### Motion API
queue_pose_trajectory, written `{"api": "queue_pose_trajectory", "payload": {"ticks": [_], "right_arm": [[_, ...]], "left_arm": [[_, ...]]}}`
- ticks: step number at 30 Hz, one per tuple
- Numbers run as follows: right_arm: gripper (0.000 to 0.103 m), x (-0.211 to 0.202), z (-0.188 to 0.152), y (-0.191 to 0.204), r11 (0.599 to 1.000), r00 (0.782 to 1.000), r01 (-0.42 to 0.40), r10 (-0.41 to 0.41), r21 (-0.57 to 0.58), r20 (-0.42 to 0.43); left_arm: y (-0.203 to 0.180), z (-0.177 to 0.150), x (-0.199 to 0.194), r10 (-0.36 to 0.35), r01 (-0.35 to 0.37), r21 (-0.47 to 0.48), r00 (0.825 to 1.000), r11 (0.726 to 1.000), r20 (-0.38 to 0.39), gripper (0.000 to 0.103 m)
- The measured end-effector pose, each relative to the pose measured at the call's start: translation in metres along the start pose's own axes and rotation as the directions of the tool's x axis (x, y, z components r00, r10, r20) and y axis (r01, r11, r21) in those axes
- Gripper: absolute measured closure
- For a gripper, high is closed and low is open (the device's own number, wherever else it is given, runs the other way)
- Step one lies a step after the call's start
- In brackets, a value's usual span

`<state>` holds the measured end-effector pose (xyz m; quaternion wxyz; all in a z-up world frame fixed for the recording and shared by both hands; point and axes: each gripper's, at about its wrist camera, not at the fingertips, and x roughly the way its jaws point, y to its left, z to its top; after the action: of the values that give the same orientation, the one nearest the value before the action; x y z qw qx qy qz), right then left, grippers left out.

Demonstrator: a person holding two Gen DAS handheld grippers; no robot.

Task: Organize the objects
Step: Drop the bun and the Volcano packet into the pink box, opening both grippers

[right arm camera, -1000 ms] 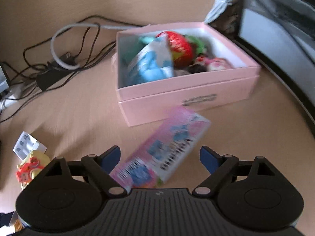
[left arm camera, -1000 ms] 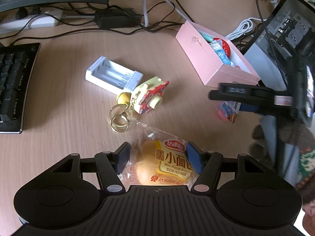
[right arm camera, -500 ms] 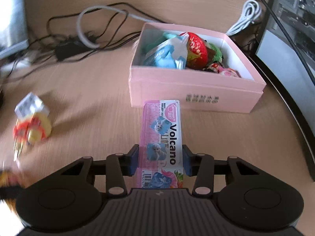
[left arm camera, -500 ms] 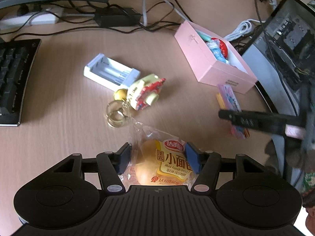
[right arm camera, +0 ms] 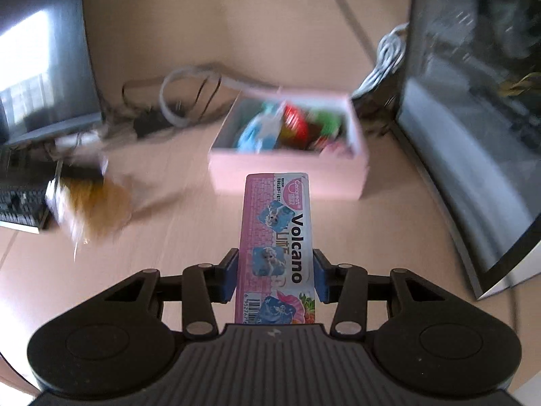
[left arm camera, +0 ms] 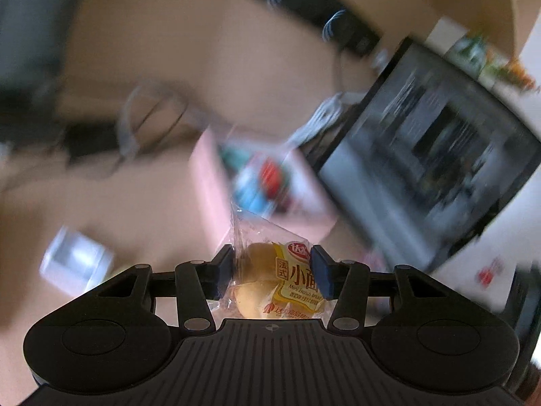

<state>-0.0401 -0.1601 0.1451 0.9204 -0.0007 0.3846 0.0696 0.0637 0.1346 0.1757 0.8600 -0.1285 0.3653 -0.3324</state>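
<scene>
My left gripper (left arm camera: 272, 275) is shut on a clear packet of mini French bread (left arm camera: 270, 277) and holds it above the desk, short of the pink box (left arm camera: 216, 189). That view is blurred. My right gripper (right arm camera: 274, 279) is shut on a pink "Volcano" snack pack (right arm camera: 275, 247), held flat and pointing at the open pink box (right arm camera: 290, 172), which holds several sweets and toys. In the right wrist view the left gripper with the bread packet (right arm camera: 91, 209) shows as a blur at the left.
A dark computer case (right arm camera: 473, 135) stands right of the box. Cables and a power adapter (right arm camera: 152, 125) lie behind it. A monitor (right arm camera: 40, 50) and a keyboard (right arm camera: 20, 199) are at the left. A white battery charger (left arm camera: 74, 260) lies on the desk.
My left gripper has lifted the bread packet off the desk and swung toward the pink box. My right gripper closed on the Volcano pack earlier and has raised it off the desk.
</scene>
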Motion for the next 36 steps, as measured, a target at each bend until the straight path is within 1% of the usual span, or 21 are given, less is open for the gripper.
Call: {"api": "queue_pose_trajectory", "payload": {"ticks": [3,5,6,7,9,11,13,15,16,19,22,24,26,28,29,30,32,33,34,36], "right_arm": [[0.060,-0.011,0.007,-0.022,1.000,0.998,0.011,-0.012,0.017,0.056],[0.060,-0.014,0.007,-0.034,0.999,0.997,0.020,-0.022,0.028,0.075],[0.060,-0.016,0.005,-0.040,0.999,0.996,0.027,-0.029,0.029,0.085],[0.060,-0.017,0.003,-0.045,0.999,0.995,0.036,-0.038,0.025,0.094],[0.060,-0.018,-0.001,-0.052,0.999,0.994,0.048,-0.050,0.016,0.097],[0.060,-0.017,-0.003,-0.058,0.999,0.994,0.040,-0.040,0.005,0.098],[0.060,-0.013,-0.003,-0.063,1.000,0.994,0.030,-0.030,-0.002,0.101],[0.060,-0.008,0.002,-0.069,1.000,0.995,0.010,-0.010,0.004,0.100],[0.060,-0.003,0.007,-0.071,1.000,0.995,-0.005,0.004,0.010,0.100],[0.061,0.015,0.032,-0.072,0.998,0.991,-0.059,0.056,0.017,0.122],[0.061,0.054,0.070,-0.067,0.999,0.992,-0.030,0.027,0.018,0.125],[0.061,0.086,0.096,-0.061,1.000,0.989,0.029,-0.028,-0.003,0.145],[0.061,0.119,0.121,-0.058,0.998,0.985,0.067,-0.064,-0.012,0.162],[0.061,0.140,0.138,-0.063,0.998,0.987,0.055,-0.058,0.022,0.150],[0.061,0.148,0.145,-0.066,0.999,0.989,0.029,-0.035,0.041,0.146],[0.061,0.153,0.150,-0.067,0.999,0.988,0.013,-0.020,0.049,0.152],[0.061,0.165,0.153,-0.062,0.999,0.984,0.041,-0.043,0.019,0.175],[0.061,0.173,0.151,-0.059,0.998,0.984,0.060,-0.060,0.000,0.170],[0.061,0.182,0.149,-0.057,0.997,0.986,0.080,-0.078,-0.010,0.145],[0.061,0.190,0.140,-0.058,0.995,0.991,0.095,-0.097,0.016,0.098]], "left_arm": [[-0.029,0.037,0.032,-0.011,0.011,0.009,0.997,1.000,0.070,0.047],[-0.044,0.052,0.071,-0.014,0.012,0.028,0.996,1.000,0.083,0.046],[-0.047,0.055,0.092,-0.012,0.009,0.031,0.996,0.999,0.087,0.048],[-0.047,0.056,0.110,0.002,-0.004,0.021,0.996,1.000,0.089,0.048],[-0.042,0.055,0.141,0.057,-0.054,-0.038,0.995,0.998,0.084,0.048],[-0.036,0.052,0.150,0.088,-0.079,-0.101,0.992,0.992,0.089,0.048],[-0.029,0.048,0.145,0.108,-0.093,-0.142,0.989,0.985,0.099,0.048],[-0.022,0.044,0.131,0.150,-0.134,-0.152,0.983,0.979,0.101,0.048],[-0.019,0.039,0.121,0.170,-0.152,-0.161,0.980,0.975,0.102,0.048],[-0.012,0.022,0.093,0.196,-0.174,-0.193,0.975,0.966,0.103,0.048],[-0.007,-0.006,0.063,0.199,-0.182,-0.204,0.978,0.962,0.067,0.048],[-0.006,-0.025,0.043,0.218,-0.206,-0.187,0.975,0.961,0.046,0.048],[-0.001,-0.044,0.022,0.240,-0.230,-0.191,0.970,0.954,0.033,0.048],[0.007,-0.057,0.006,0.256,-0.245,-0.212,0.966,0.946,0.023,0.048],[0.013,-0.063,-0.002,0.269,-0.258,-0.225,0.963,0.940,0.021,0.048],[0.019,-0.069,-0.009,0.285,-0.273,-0.240,0.958,0.932,0.019,0.048],[0.032,-0.077,-0.016,0.305,-0.288,-0.283,0.952,0.915,0.016,0.048],[0.039,-0.081,-0.019,0.309,-0.291,-0.306,0.951,0.906,0.013,0.048],[0.045,-0.084,-0.020,0.312,-0.292,-0.325,0.950,0.899,0.012,0.048],[0.054,-0.089,-0.021,0.304,-0.277,-0.351,0.952,0.895,0.023,0.048]]}}
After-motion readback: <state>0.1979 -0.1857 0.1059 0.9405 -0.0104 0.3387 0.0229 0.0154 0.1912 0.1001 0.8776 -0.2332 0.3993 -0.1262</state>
